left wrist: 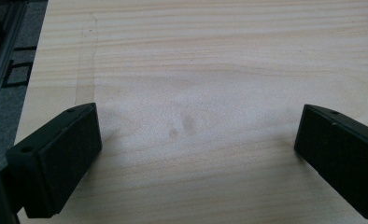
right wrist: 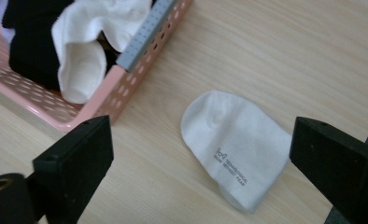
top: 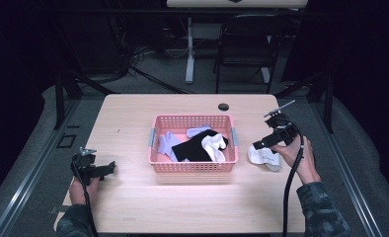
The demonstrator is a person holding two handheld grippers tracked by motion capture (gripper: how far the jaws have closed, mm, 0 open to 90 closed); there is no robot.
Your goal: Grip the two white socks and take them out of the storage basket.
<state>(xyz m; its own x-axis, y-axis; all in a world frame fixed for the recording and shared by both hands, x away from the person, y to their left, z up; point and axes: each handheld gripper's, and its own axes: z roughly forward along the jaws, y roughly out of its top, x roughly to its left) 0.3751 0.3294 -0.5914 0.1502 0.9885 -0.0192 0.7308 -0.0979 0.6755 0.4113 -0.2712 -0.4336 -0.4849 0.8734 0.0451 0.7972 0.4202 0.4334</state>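
A pink basket [top: 193, 166] stands mid-table with a black sock [top: 195, 147], a white sock [top: 214, 146] and pale lavender socks [top: 168, 143] inside. Another white sock [top: 264, 157] [right wrist: 238, 144] with small grey print lies flat on the table just right of the basket. My right gripper [top: 260, 144] [right wrist: 201, 158] hovers over that sock, open, jaws wide on either side of it and nothing held. The basket corner [right wrist: 102, 100] shows at the left of the right gripper view. My left gripper [top: 107, 168] [left wrist: 196, 149] is open over bare wood near the table's front left.
The wooden table [top: 133, 197] has a dark round hole [top: 223, 106] behind the basket. A chair [top: 247, 44] and a desk leg [top: 189, 49] stand beyond the far edge. The table's left edge [left wrist: 35, 60] and metal rail lie close to my left gripper.
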